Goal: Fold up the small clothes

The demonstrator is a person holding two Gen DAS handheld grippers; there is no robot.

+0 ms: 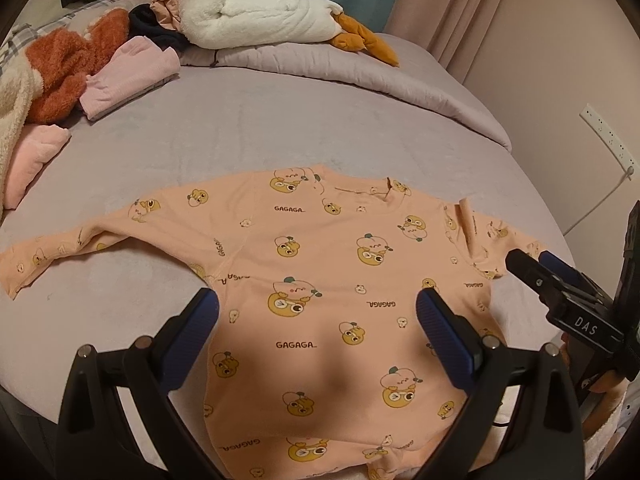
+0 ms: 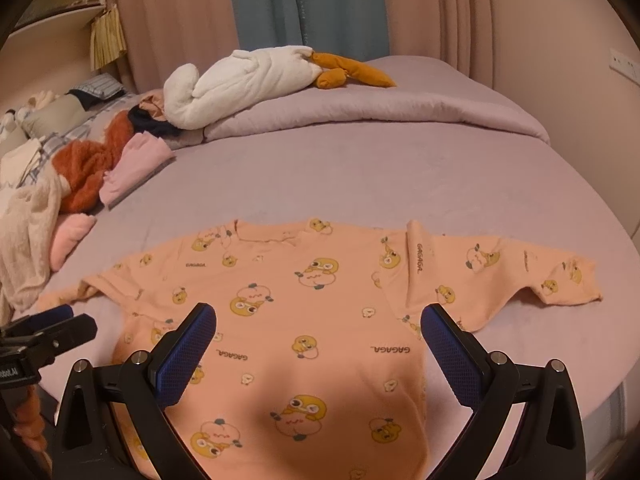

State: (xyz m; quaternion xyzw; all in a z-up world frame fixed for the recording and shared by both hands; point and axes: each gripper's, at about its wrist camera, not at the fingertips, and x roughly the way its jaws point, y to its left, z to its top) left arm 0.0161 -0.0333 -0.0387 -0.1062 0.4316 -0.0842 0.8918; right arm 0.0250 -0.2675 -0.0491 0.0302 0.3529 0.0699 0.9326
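While the shirt (image 1: 320, 280) lies flat, sleeves running left–right, both grippers – left (image 1: 318, 328), right (image 2: 318, 344) – hover gaping and empty, each nearer its own sleeve

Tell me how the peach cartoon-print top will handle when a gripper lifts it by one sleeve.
The top lies flat and thin on the bed, so it is likely floppy and light. It would probably drape and drag, not lift whole. Its sleeve already shows a crease, so it probably bunches easily.

The shirt (image 1: 320, 280) is soft matt cloth; on the smooth bed sheet (image 1: 240, 132) behind it lies a fluffy plush goose (image 1: 260, 16).
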